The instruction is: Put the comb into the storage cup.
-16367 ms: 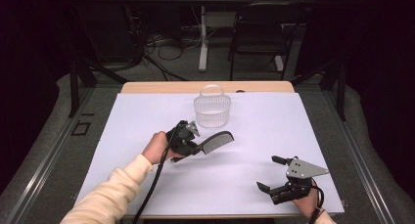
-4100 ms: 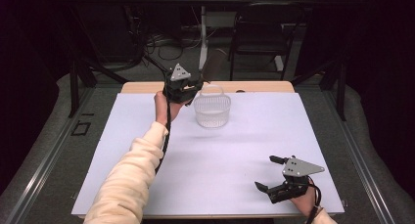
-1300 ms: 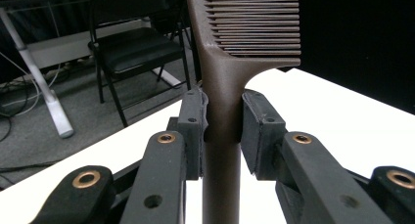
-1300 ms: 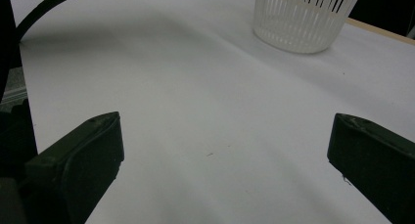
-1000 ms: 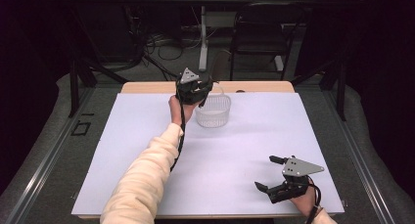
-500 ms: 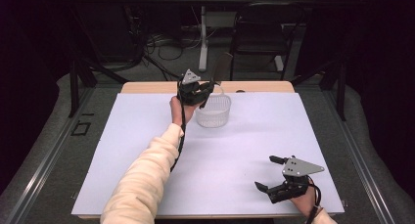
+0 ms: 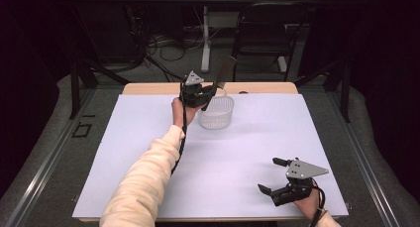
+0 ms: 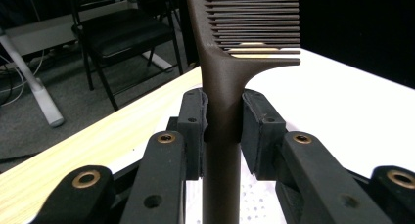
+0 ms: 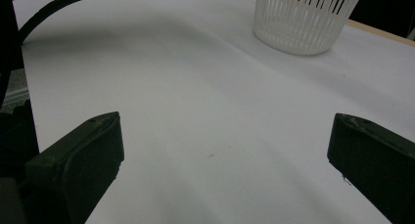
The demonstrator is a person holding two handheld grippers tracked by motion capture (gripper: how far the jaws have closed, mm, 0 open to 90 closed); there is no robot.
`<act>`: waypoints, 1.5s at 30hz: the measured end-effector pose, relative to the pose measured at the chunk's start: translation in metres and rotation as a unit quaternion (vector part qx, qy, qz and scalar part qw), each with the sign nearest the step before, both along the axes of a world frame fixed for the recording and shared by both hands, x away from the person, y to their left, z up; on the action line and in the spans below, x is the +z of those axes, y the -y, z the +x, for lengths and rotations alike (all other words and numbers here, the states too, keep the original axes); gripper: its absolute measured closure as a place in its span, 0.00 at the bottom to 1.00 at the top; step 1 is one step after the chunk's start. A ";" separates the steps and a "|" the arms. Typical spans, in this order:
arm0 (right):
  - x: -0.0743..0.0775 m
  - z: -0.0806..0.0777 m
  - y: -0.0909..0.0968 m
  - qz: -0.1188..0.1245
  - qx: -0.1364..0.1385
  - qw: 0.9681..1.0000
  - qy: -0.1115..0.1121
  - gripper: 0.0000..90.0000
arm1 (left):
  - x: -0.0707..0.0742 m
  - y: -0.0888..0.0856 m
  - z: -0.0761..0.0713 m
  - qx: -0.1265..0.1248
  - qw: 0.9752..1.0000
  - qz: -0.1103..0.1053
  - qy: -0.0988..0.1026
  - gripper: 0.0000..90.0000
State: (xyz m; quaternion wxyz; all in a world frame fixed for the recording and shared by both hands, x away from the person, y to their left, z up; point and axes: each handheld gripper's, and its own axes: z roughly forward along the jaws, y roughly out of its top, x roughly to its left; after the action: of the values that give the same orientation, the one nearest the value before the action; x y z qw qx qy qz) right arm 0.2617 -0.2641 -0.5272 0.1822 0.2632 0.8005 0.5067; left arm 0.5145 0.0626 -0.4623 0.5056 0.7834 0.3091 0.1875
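Note:
A dark brown comb stands upright between the pads of my left gripper, which is shut on its handle. In the high view that left gripper hovers at the left rim of the white slotted basket, with the comb rising above it toward the far side. The handle's lower end points down at the basket's perforated floor. My right gripper rests near the table's front right corner, open and with nothing between its fingers. From it the basket stands far off.
A white sheet covers the table, with a strip of wooden edge at the back. Behind the table stand a black chair, a desk leg and loose cables on the floor. My left sleeve crosses the sheet.
Over the last second nothing has visibly moved. Well before that, my left gripper lifted the comb from the middle of the sheet and carried it back to the basket.

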 end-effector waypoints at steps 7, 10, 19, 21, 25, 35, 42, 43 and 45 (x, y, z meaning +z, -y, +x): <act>0.000 0.000 0.000 0.000 0.000 1.000 -0.001 0.00 | -0.001 -0.001 0.002 -0.017 1.000 0.006 -0.011 0.80; 0.000 0.000 0.000 0.001 -0.001 1.000 -0.003 0.00 | -0.002 -0.001 0.002 -0.018 1.000 0.012 -0.014 0.80; 0.000 0.000 0.000 0.001 0.000 1.000 -0.002 0.00 | -0.003 0.000 0.004 -0.023 0.999 0.021 -0.016 0.80; 0.000 0.000 0.000 0.001 0.000 1.000 -0.002 0.00 | -0.003 0.000 0.004 -0.025 0.999 0.023 -0.017 0.80; 0.000 0.000 0.000 0.001 0.000 1.000 -0.003 0.00 | -0.004 0.000 0.004 -0.029 0.999 0.027 -0.018 0.80; 0.000 0.000 0.000 -0.001 -0.001 1.000 -0.001 0.00 | -0.007 0.005 0.004 -0.040 0.998 0.046 -0.015 0.80; 0.000 0.000 0.000 -0.001 0.000 1.000 -0.004 0.00 | -0.009 0.003 0.003 -0.039 0.998 0.048 -0.011 0.80; 0.000 0.000 0.000 -0.001 0.000 1.000 -0.004 0.00 | -0.009 0.003 0.003 -0.039 0.998 0.048 -0.011 0.80; 0.000 0.000 0.000 0.000 0.000 1.000 -0.004 0.00 | -0.008 0.004 0.003 -0.043 0.998 0.051 -0.010 0.80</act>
State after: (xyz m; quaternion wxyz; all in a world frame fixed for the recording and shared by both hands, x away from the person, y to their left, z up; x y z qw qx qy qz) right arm 0.2618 -0.2640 -0.5275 0.1792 0.2651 0.8013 0.5054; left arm 0.5177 0.0585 -0.4707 0.4693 0.8226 0.2705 0.1729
